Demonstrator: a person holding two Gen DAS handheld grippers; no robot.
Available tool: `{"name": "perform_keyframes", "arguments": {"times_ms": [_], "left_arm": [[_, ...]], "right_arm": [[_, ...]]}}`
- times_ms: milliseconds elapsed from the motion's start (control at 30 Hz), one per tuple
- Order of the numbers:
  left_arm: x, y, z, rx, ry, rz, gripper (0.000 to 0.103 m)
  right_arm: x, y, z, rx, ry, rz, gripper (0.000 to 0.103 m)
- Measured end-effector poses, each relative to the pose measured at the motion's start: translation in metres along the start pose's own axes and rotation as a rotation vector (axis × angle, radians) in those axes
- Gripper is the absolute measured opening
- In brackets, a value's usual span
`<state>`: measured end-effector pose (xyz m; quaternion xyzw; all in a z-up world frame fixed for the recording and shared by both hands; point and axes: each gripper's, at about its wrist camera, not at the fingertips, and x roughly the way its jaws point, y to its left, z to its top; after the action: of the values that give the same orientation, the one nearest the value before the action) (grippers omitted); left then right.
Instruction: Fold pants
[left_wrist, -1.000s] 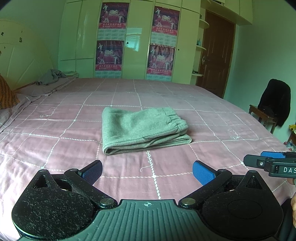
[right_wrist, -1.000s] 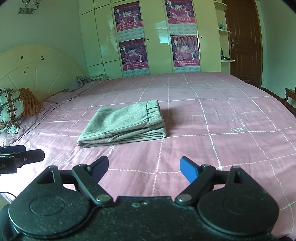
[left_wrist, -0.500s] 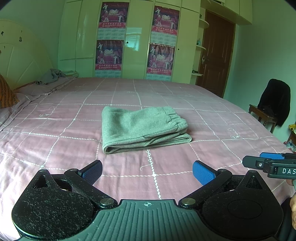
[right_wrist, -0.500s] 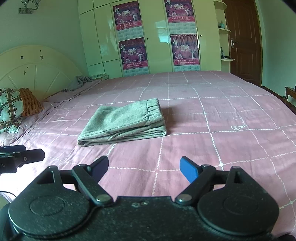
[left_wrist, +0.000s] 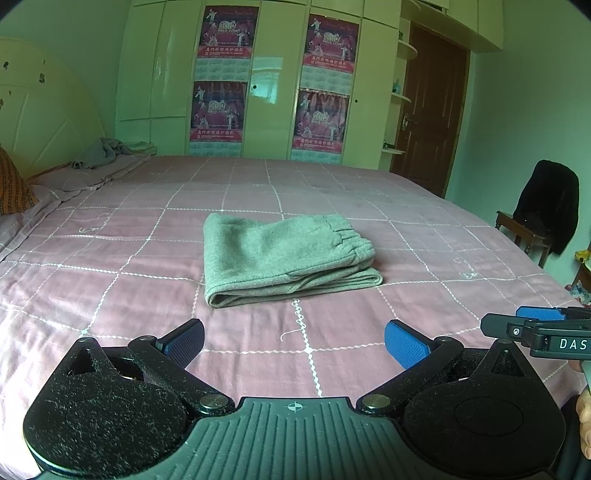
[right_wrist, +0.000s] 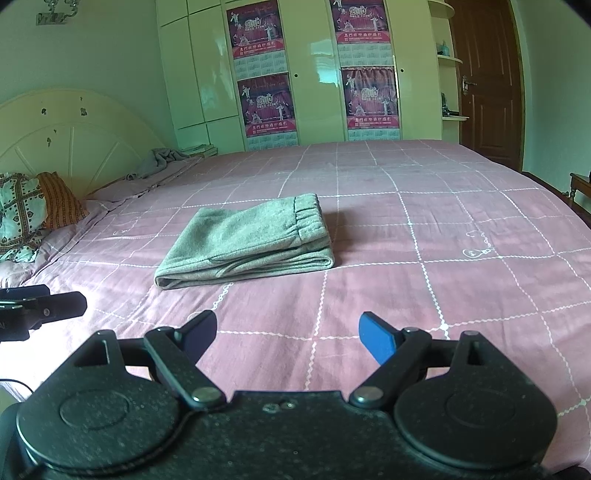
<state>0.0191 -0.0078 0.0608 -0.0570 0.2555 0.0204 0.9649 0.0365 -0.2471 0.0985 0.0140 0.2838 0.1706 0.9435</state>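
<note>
Grey pants lie folded into a compact rectangle in the middle of the pink checked bed, waistband at the right. They also show in the right wrist view. My left gripper is open and empty, held back near the bed's front edge, well short of the pants. My right gripper is open and empty too, beside the left one. The right gripper's fingers show at the right edge of the left wrist view. The left gripper's fingers show at the left edge of the right wrist view.
A cream headboard and patterned pillows stand at the left. A grey cloth lies at the bed's far left corner. A wardrobe with posters fills the back wall. A chair with a black garment stands right, beside a brown door.
</note>
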Motion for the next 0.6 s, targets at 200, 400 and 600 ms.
{"name": "perform_keyframes", "arguments": {"times_ms": [200, 400, 600], "left_arm": [[0.0, 0.0008, 0.0, -0.006, -0.001, 0.0, 0.103], [0.0003, 0.002, -0.0001, -0.007, -0.005, 0.001, 0.103], [0.0002, 0.0025, -0.0012, -0.002, -0.007, 0.001, 0.103]], "right_arm": [[0.0004, 0.0029, -0.0004, -0.002, 0.002, -0.001, 0.084], [0.0008, 0.0042, -0.0008, -0.006, 0.004, -0.002, 0.084], [0.0018, 0.0048, -0.0012, -0.008, 0.007, -0.003, 0.084]]}}
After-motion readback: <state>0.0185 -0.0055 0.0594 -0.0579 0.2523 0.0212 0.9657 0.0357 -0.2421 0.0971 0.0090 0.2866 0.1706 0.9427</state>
